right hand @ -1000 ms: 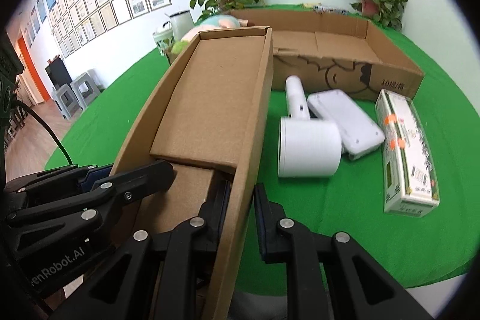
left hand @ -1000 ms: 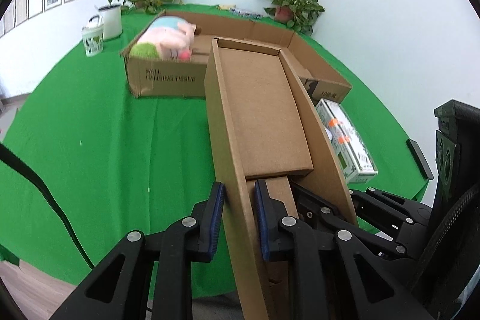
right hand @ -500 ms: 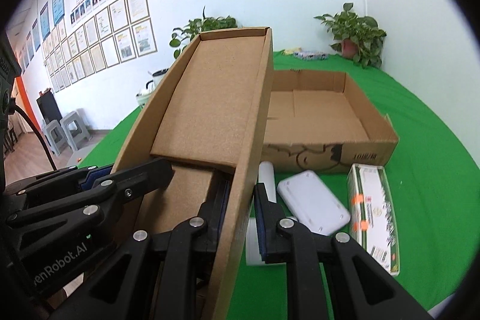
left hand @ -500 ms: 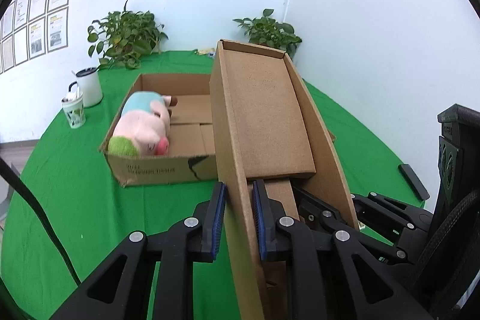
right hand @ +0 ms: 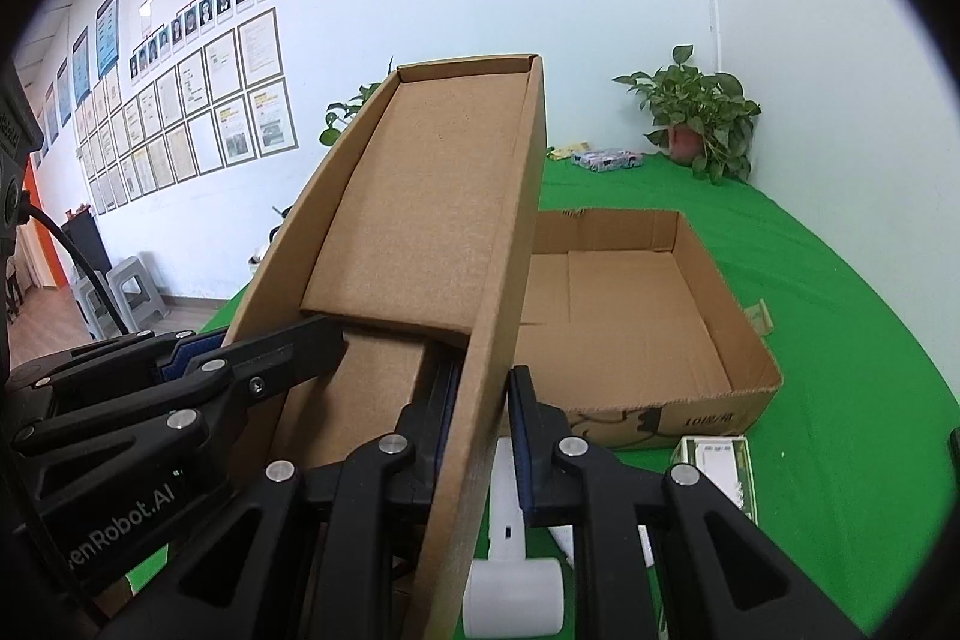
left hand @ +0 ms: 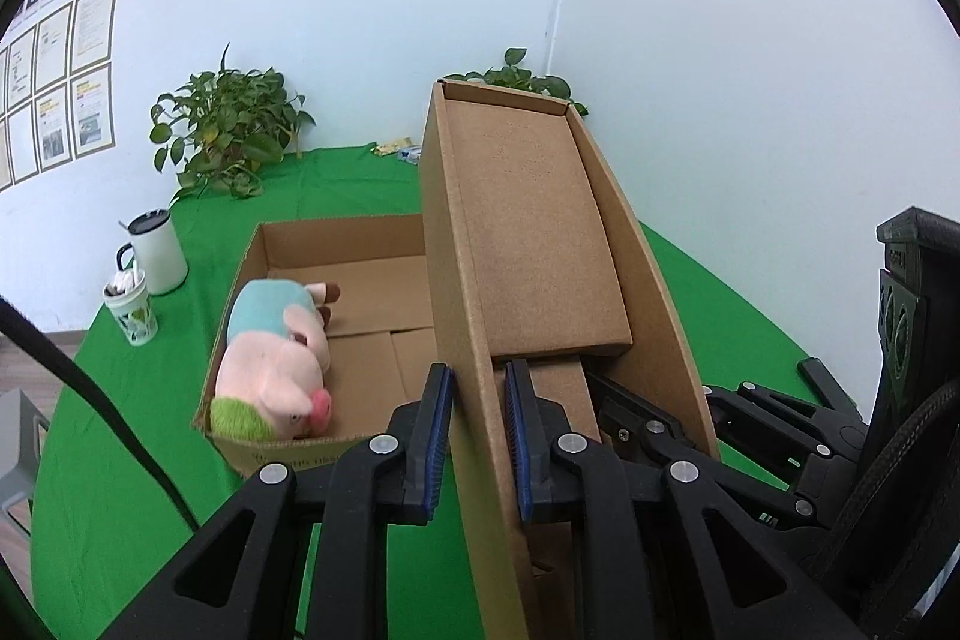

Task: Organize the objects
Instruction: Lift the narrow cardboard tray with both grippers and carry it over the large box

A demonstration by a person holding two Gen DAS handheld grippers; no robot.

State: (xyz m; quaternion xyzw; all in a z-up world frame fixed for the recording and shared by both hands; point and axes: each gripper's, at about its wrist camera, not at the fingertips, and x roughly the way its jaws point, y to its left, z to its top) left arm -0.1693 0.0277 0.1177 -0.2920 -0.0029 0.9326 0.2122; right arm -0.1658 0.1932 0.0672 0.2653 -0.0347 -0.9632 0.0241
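**Narrow box raised off the tabletop, held at both walls**

Now the narrow cardboard box [left hand: 528, 244] sits higher than it did a second ago: it has risen in both views, and the wall and its framed papers fill the space behind it where green cloth showed before. The white handheld device [right hand: 516, 580] and the green-and-white carton [right hand: 720, 466] have dropped toward the bottom of the right view.

My left hand-held gripper [left hand: 477, 436] is clamped on the box's left wall, my right hand-held gripper [right hand: 480, 442] on its right wall. I judge the box is in transit, not yet placed.

Condition of the box: plain brown corrugated card, long, open-topped, empty, one inner flap lying flat on its floor, far end tilted upward. It hangs above the green tabletop [left hand: 120, 460], in front of the large open carton [right hand: 690, 328], which holds a plush pig [left hand: 276, 364] at its left end.
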